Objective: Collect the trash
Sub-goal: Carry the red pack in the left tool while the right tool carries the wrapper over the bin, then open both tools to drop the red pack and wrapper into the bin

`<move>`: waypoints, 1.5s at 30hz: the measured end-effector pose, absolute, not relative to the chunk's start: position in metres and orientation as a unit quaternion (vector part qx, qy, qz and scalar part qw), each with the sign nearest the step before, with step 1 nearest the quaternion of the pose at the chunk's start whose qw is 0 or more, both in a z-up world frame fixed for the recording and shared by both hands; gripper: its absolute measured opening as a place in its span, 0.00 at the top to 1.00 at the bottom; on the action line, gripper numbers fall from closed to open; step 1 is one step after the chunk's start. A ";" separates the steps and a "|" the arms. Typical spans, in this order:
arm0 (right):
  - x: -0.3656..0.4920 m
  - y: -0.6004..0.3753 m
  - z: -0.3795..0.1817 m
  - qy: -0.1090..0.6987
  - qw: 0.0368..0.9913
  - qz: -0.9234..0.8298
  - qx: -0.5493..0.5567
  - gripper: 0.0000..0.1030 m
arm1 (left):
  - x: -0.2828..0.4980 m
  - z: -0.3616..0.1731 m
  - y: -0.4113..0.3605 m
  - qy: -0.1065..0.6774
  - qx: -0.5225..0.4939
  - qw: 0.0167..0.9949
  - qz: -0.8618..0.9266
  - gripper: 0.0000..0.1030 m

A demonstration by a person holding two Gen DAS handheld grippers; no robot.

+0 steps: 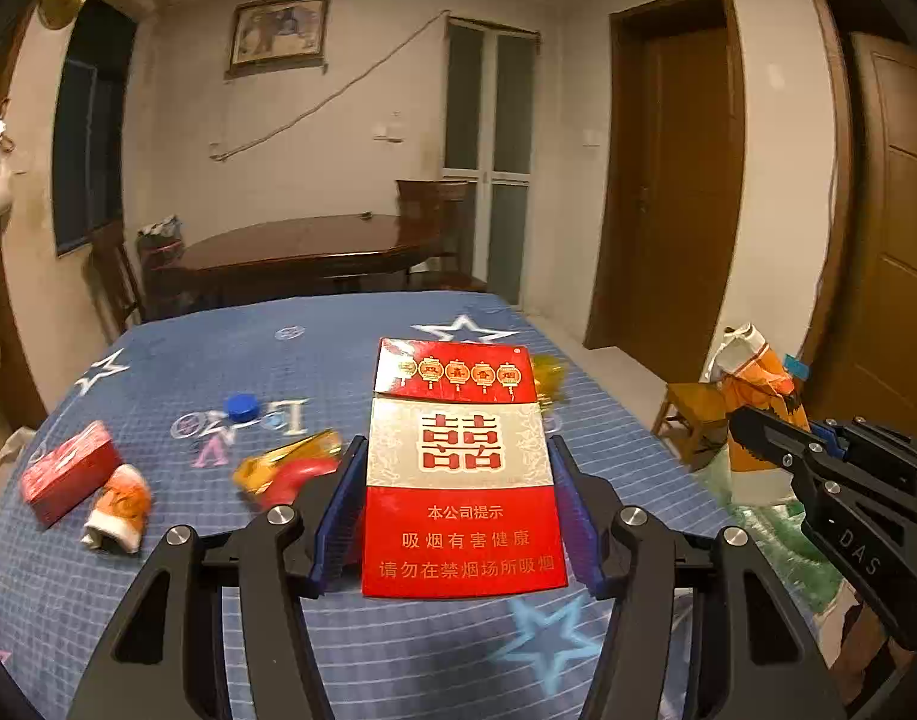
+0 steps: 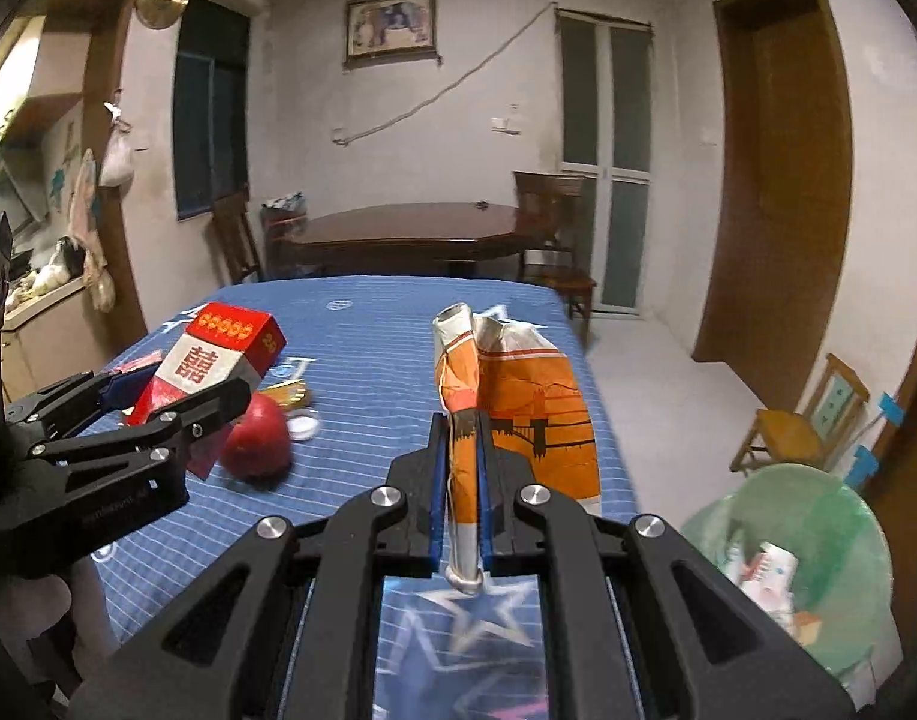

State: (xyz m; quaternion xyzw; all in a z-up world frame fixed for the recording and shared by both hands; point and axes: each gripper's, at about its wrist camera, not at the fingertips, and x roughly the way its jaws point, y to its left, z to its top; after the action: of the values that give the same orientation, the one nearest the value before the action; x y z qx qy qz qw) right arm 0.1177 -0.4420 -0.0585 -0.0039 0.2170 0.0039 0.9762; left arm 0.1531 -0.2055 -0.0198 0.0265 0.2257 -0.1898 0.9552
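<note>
Right wrist view: right hand-held gripper (image 2: 458, 474) pinches an orange wrapper (image 2: 518, 408) near a green-lined bin (image 2: 818, 516) holding wrappers.

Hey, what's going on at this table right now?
A person is clearing trash with two handheld grippers. The left gripper holds a red cigarette carton above the blue tablecloth. The right gripper is clamped on a crumpled orange wrapper. A green-lined bin sits beside the table; a small red box, a bottle cap and an apple remain.

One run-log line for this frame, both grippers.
left gripper: shut on cigarette carton | right gripper: shut on orange wrapper | bin: right of table
</note>
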 end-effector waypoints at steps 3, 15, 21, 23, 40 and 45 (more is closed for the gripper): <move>0.112 -0.463 -0.057 0.220 0.975 -0.011 0.001 0.93 | 0.153 -0.017 -0.226 0.224 0.030 0.953 -0.204 0.42; 0.081 -0.550 -0.054 0.234 0.968 -0.087 0.026 0.93 | 0.152 -0.015 -0.331 0.236 0.046 0.927 -0.289 0.42; 0.070 -0.594 -0.054 0.245 0.961 -0.119 0.044 0.93 | 0.146 -0.013 -0.388 0.238 0.056 0.912 -0.331 0.42; 0.068 -0.605 -0.053 0.249 0.959 -0.124 0.052 0.93 | 0.145 -0.013 -0.407 0.239 0.060 0.906 -0.344 0.42; 0.077 -0.706 -0.078 0.337 0.921 -0.131 0.145 0.93 | 0.161 -0.040 -0.538 0.291 0.104 0.857 -0.412 0.42; 0.078 -0.716 -0.089 0.351 0.913 -0.126 0.166 0.93 | 0.167 -0.059 -0.561 0.308 0.119 0.848 -0.415 0.42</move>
State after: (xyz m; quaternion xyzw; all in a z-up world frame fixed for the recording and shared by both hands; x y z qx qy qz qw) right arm 0.0783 -0.7159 -0.0887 0.1663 0.3510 -0.1256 0.9129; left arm 0.1668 -0.5605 -0.0592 0.1190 0.3075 -0.4153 0.8478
